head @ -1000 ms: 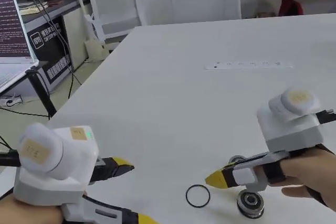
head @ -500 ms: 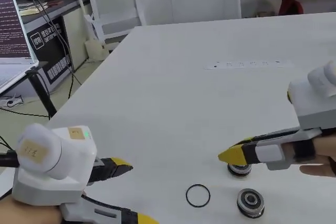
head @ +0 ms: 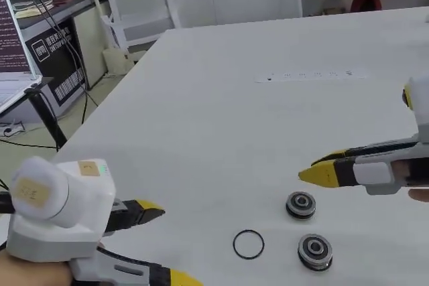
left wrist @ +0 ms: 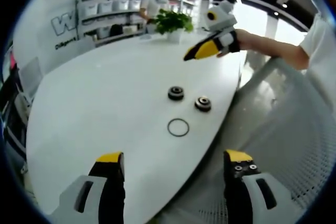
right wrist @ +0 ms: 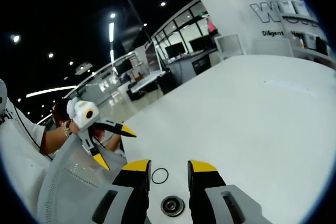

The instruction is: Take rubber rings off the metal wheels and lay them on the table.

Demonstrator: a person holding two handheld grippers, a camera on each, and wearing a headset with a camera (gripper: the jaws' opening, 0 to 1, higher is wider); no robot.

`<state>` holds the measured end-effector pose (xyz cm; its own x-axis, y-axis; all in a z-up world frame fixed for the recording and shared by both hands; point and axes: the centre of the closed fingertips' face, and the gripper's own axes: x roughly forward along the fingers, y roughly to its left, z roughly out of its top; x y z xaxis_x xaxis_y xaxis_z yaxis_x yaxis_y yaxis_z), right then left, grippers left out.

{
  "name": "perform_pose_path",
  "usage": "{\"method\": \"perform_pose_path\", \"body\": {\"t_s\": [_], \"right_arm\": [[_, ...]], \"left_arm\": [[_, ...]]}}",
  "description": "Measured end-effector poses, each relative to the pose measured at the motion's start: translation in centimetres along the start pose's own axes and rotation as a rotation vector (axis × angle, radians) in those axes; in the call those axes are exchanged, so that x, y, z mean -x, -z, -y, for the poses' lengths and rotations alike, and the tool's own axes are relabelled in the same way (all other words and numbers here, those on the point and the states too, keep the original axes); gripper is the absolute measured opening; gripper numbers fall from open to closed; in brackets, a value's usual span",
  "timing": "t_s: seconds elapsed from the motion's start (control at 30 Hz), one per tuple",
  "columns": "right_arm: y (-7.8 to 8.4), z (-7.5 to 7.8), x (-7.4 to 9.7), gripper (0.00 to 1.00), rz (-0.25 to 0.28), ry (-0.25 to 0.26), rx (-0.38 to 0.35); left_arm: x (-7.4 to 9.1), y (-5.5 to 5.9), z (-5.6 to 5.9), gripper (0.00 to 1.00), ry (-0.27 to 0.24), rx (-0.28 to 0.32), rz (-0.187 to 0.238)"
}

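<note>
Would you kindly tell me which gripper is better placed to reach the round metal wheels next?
Right, I think: the right gripper hangs close to the farther round metal wheel, with the nearer wheel close by; the left gripper sits farther off, beyond the black rubber ring.

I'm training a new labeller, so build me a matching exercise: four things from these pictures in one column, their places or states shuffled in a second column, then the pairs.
Column A
1. loose rubber ring
2. left gripper
3. right gripper
4. white strip

Column B
a. far across the table
b. lying flat, on no wheel
c. jaws wide apart, at the near edge
d. held in the air, jaws a little apart

Pairs: 1-b, 2-c, 3-d, 4-a
</note>
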<state>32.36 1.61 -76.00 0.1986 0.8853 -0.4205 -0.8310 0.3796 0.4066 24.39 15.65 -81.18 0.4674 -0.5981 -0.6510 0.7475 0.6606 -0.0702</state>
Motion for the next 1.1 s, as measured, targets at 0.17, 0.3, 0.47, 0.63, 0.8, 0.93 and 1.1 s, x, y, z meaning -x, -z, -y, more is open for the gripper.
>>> {"method": "perform_pose_path", "body": {"t_s": [0.17, 0.3, 0.47, 0.63, 0.8, 0.93, 1.1], "right_arm": [[0.9, -0.1, 0.5, 0.25, -0.021, -0.001, 0.009], [2.3, 0.0, 0.5, 0.24, -0.063, 0.011, -0.006], [4.0, 0.3, 0.6, 0.24, -0.115, 0.017, -0.003], [4.7, 0.5, 0.7, 0.25, -0.141, 0.025, -0.003], [5.3, 0.9, 0.5, 0.24, -0.154, 0.032, -0.028], [5.9, 1.1, 0.3, 0.24, -0.18, 0.04, -0.014], [6.6, 1.1, 0.1, 0.24, -0.2, 0.036, -0.011]], "left_arm": [[0.1, -0.2, -0.2, 0.78, -0.018, -0.02, 0.004], [0.2, -0.5, -0.4, 0.78, -0.027, -0.056, 0.001], [0.7, -1.6, -0.4, 0.8, -0.029, -0.091, 0.018], [1.6, -4.1, 0.1, 0.81, -0.002, -0.056, 0.092], [2.3, -7.3, 0.7, 0.81, -0.002, -0.118, 0.126], [2.4, -9.9, 2.1, 0.8, 0.024, -0.208, 0.158], [2.0, -12.4, 3.9, 0.75, 0.079, -0.281, 0.213]]}}
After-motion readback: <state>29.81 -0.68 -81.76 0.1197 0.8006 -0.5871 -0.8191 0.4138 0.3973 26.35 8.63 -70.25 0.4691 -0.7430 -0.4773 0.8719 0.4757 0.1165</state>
